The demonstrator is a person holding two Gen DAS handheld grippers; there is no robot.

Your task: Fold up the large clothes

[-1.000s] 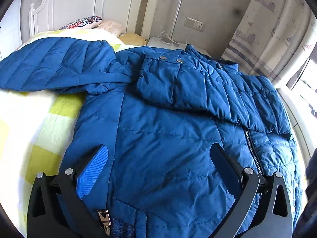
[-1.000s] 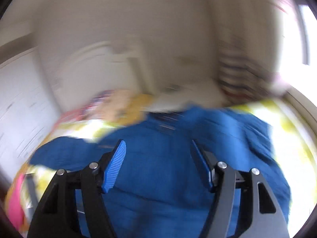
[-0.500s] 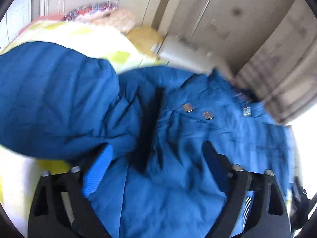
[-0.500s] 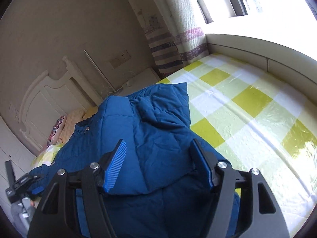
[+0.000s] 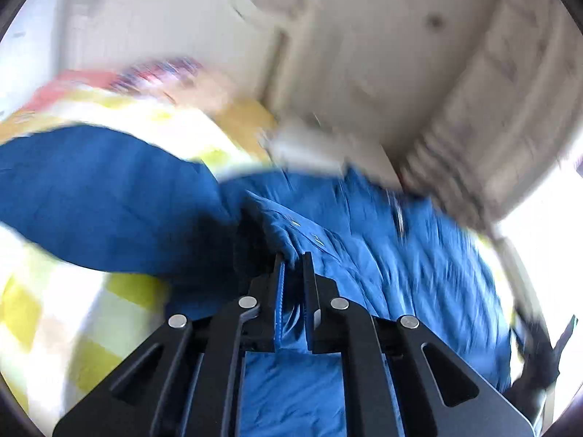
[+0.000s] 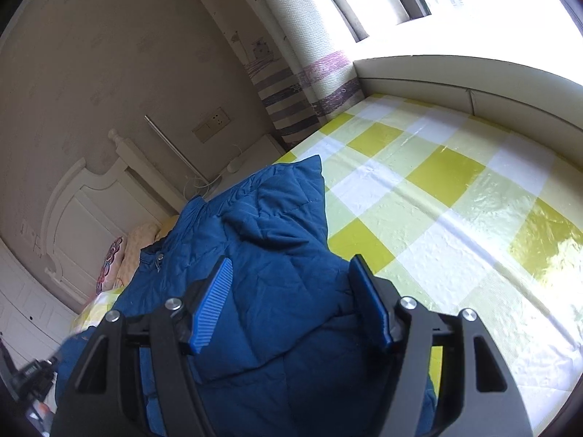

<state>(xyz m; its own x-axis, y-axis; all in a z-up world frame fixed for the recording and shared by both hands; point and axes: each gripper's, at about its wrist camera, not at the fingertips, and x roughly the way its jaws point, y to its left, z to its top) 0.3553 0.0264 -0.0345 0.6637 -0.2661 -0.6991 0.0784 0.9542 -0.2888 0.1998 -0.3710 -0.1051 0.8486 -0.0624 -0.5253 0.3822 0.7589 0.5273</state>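
Two tongs, two states: left tongs (image 5: 292, 260) now clamped on fold of blue jacket (image 5: 382, 291) near snaps, open a second ago (view blurred, moving). Right tongs (image 6: 291, 300) spread wide, empty, above jacket's right side. Jacket lies on checked bed (image 6: 455, 189), sleeve at 9 o'clock. Grasp made; fold likely starting.

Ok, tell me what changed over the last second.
The left gripper moved up the blue jacket and closed on a fold near its snaps. The right gripper swung toward the window side, open. The jacket remains on the checked bedsheet.
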